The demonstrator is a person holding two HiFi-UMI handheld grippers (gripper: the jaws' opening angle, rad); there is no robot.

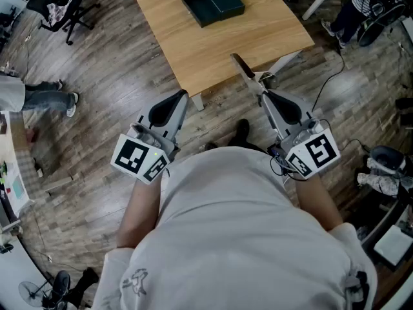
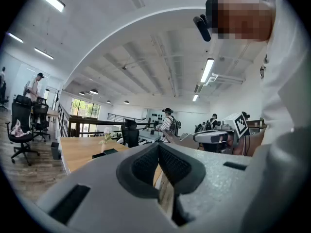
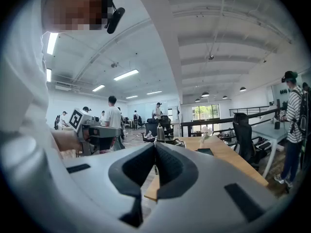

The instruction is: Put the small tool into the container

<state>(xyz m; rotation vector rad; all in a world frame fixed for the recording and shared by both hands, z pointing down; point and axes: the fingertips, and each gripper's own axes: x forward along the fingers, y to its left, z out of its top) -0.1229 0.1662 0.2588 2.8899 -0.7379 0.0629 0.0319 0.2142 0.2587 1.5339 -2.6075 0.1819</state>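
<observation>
While square markers (image 1: 134, 155) are shown on their cubes (image 1: 314, 151), the left gripper (image 1: 184, 95) and right gripper (image 1: 238, 59) are held closed and empty, well short of the dark container (image 1: 213, 3) on the table (image 1: 258, 37).
</observation>
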